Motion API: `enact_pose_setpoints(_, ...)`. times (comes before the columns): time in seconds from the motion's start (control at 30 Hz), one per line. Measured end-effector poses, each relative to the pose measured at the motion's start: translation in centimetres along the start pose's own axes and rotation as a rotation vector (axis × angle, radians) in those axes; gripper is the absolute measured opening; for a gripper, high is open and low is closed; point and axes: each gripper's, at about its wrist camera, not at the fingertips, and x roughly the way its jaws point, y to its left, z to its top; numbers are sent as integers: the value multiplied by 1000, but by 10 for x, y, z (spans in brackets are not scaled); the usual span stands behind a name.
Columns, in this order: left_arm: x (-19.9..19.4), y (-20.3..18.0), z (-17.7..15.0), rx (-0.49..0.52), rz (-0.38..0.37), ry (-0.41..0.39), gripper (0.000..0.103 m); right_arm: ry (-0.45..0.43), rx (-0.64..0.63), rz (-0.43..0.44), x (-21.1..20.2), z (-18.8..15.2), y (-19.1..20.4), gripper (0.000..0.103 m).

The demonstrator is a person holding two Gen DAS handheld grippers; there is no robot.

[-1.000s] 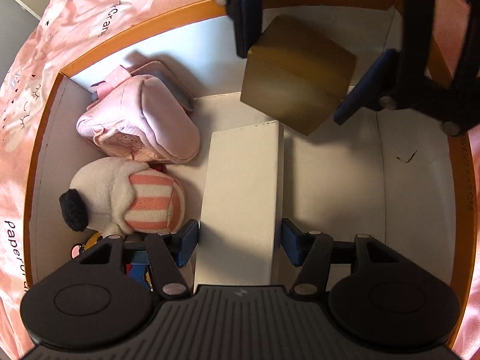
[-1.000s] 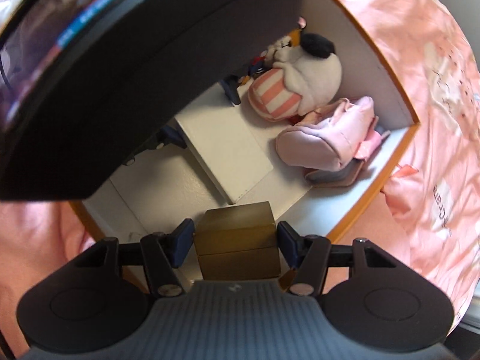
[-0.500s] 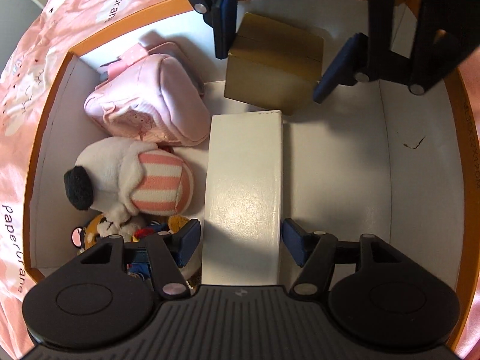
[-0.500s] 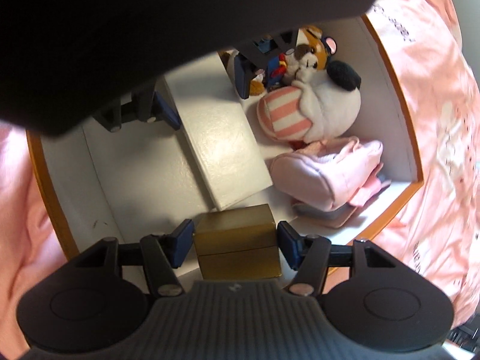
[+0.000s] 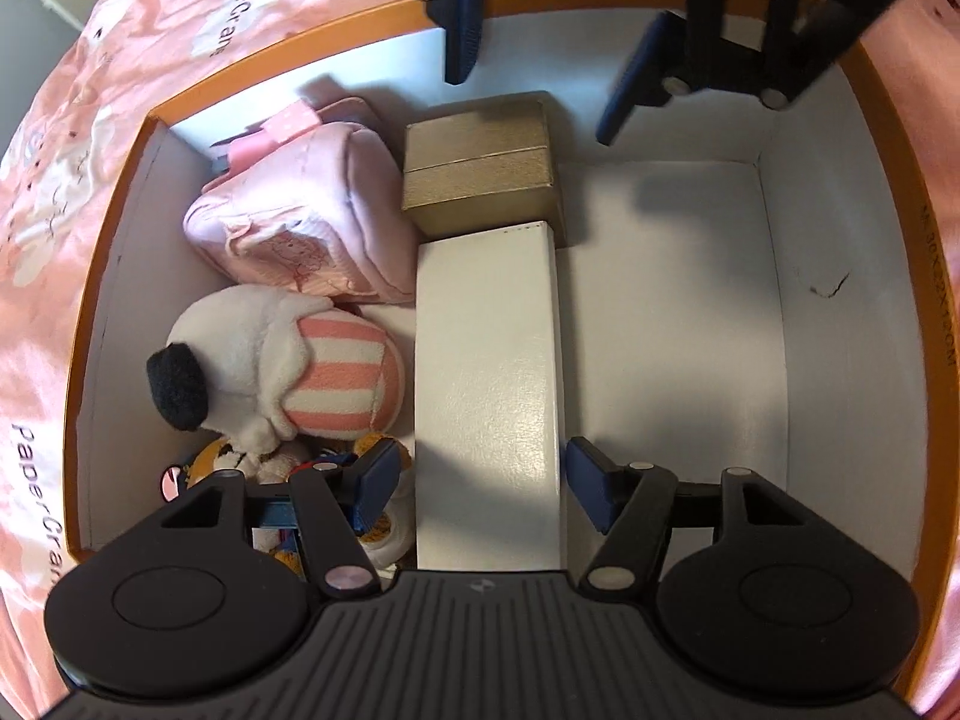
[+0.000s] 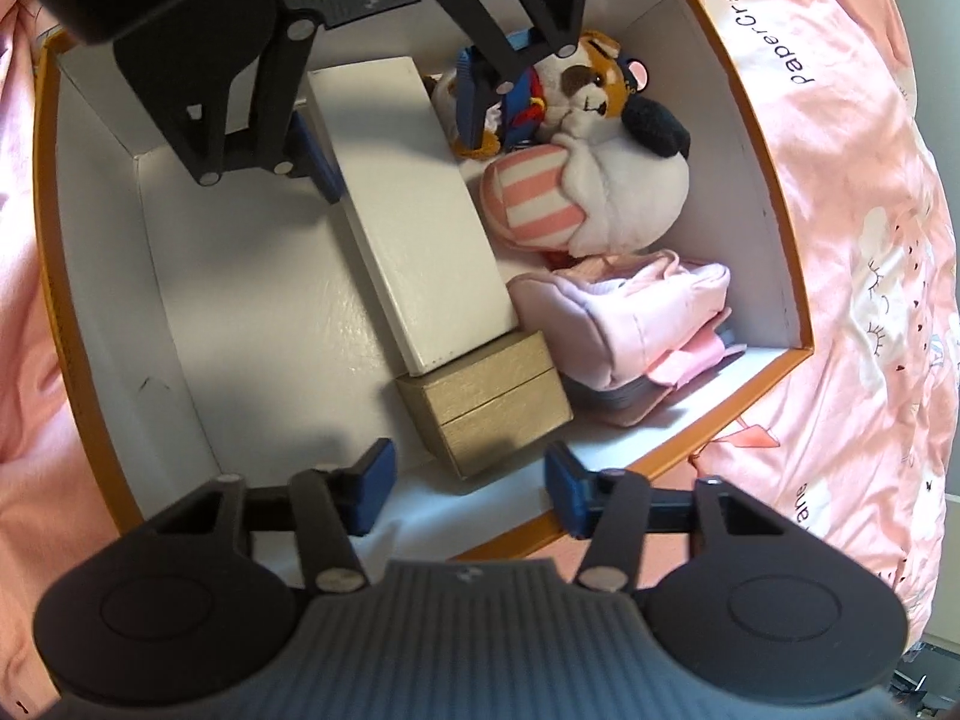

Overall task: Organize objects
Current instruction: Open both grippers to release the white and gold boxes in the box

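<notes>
**Orange-rimmed storage box: contents, risks, blind spots**

Item 1. Orange-edged white cardboard storage box (image 5: 774,276), standing on pink printed bedding (image 6: 870,192). One half of its floor is bare.

Item 2. Small gold lidded gift box (image 6: 489,402), resting on the floor at one end, touching the long white rectangular box (image 5: 489,372) and the pink fabric pouch (image 5: 300,222).

Item 3. Right gripper (image 6: 465,483): jaws narrowing, pads clear of the gold box, nothing gripped.

Item 4. Left gripper (image 5: 477,480): jaws widening astride the white box, pads not pressing; released.

Risks, as judged:
- The left pad beside the brown-and-white plush dog (image 6: 591,84) may snag it on withdrawal.
- The gold box sits slightly askew; a brush from the narrowing right jaws could shove it.
- The white plush with pink-striped cap (image 5: 288,366) leans against the white box and could roll if that shifts.

Not made out: the objects under the pouch; the dog, largely covered in the left view; small lettering on the rim.
</notes>
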Motion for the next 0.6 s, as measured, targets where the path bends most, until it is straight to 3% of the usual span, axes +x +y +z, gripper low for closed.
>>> enact_pose_setpoints(0.27,-3,3,-4,33,0,8,76,-64,105,56,1,-2,-9,51)
enact_pose_setpoints(0.47,3,7,-9,59,-16,94,77,-78,204,115,4,-4,-18,52)
enact_pose_setpoints(0.6,11,12,-5,41,-20,133,77,-65,182,103,8,-4,-12,51)
